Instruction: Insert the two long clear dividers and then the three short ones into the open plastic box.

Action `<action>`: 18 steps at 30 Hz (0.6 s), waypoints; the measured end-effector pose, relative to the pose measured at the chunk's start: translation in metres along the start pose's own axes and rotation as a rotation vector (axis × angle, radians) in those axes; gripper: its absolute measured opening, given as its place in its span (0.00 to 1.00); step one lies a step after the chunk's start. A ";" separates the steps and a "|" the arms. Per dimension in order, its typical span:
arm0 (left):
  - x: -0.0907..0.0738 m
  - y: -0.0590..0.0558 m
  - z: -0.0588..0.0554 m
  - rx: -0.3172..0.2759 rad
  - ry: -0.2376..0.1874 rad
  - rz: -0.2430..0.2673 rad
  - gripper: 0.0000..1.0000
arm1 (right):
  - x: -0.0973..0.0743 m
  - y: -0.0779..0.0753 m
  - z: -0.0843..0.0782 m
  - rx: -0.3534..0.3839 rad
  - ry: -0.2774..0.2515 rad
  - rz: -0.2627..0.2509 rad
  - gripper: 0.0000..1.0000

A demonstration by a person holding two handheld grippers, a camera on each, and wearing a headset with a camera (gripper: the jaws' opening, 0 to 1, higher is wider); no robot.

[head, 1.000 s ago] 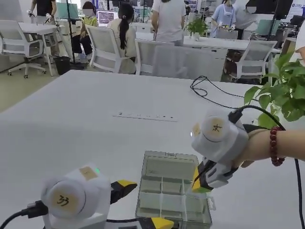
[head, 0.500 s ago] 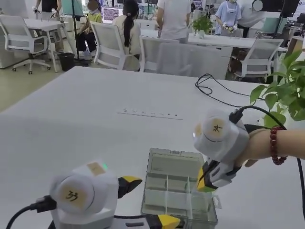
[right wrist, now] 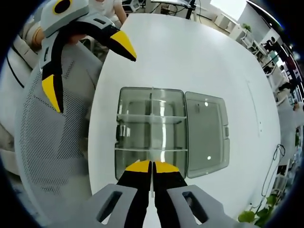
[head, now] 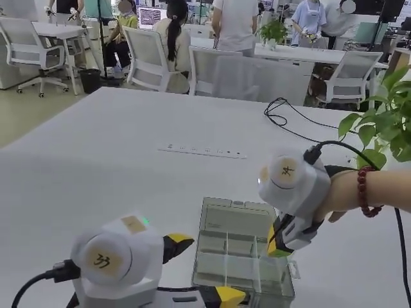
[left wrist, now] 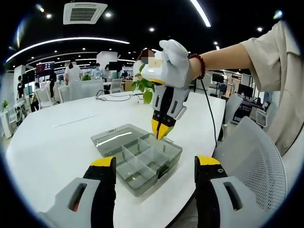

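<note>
Head view. The left gripper [head: 204,269] is low in the frame, its jaws spread wide with nothing between them. The box [head: 239,245] lies open on the white table [head: 128,179], just ahead of these jaws and a little towards the far one. The right gripper [head: 276,247] points down, its tips over the box's right edge. Its jaws look closed.

Left gripper view. The jaws are far apart and empty. The box sits straight ahead between the two tips and just beyond them, clear of both. Fitted dividers [left wrist: 129,159] split it into compartments. The right gripper hangs over the box's far side with its tips close together, just above the rim.

Right gripper view. The jaws are pinched together on a thin clear divider [right wrist: 152,186], which is seen edge-on as a pale line in the slit. The box lies directly beyond the tips, its near wall just under them. The flat lid [right wrist: 206,135] is open to the right. The left gripper is off to the upper left, jaws wide.
</note>
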State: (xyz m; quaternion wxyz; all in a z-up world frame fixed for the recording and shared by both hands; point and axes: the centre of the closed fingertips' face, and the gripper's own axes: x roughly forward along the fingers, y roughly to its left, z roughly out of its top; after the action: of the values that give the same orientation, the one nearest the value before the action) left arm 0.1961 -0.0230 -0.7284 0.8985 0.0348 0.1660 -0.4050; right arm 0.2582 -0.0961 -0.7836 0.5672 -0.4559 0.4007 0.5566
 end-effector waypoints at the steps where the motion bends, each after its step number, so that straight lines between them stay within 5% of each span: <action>1: 0.000 0.000 0.000 0.000 0.000 0.001 0.67 | 0.001 0.000 0.001 0.002 0.002 0.004 0.02; 18: -0.001 0.004 -0.003 -0.004 0.011 0.024 0.66 | 0.019 0.002 -0.006 0.024 0.039 0.034 0.02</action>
State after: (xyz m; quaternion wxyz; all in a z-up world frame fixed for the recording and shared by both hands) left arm 0.1976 -0.0191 -0.7311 0.9024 0.0372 0.1713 -0.3938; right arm 0.2573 -0.0966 -0.8034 0.5551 -0.4530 0.4263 0.5522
